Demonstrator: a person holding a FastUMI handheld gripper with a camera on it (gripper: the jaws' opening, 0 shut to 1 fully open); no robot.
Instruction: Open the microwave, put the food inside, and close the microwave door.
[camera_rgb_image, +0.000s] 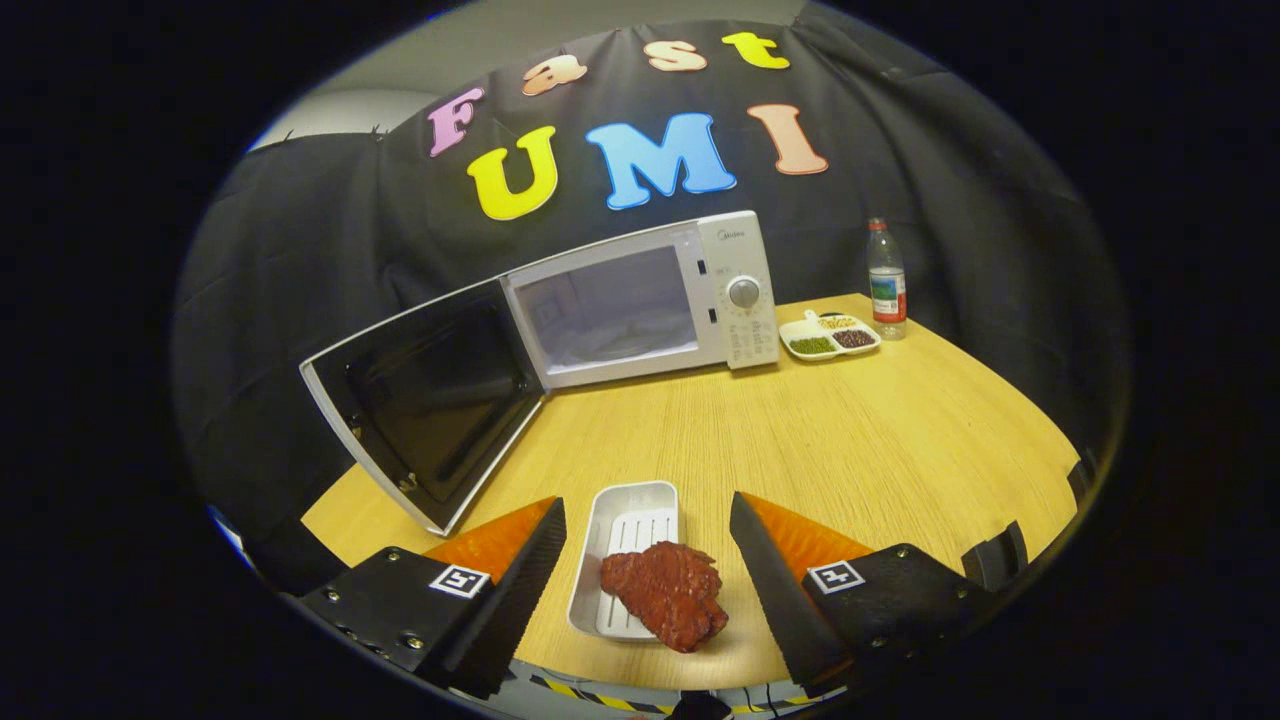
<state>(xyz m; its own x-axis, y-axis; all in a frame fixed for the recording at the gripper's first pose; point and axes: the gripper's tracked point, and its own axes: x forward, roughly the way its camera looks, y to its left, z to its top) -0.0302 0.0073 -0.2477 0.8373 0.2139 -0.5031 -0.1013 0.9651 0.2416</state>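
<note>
On the worktop (800, 430), the meat (665, 592) on its tray (630, 515) lies between the spread hand-held gripper (645, 570) fingers, microwave (640, 305) open beyond.

Brand logo (731, 235) on microwave (640, 310) beyond the fingers: too small to read. Square marker tags (459, 581) sit on the wide-spread gripper (645, 505).

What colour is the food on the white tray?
Dark red meat, seen in the gripper view.
</note>
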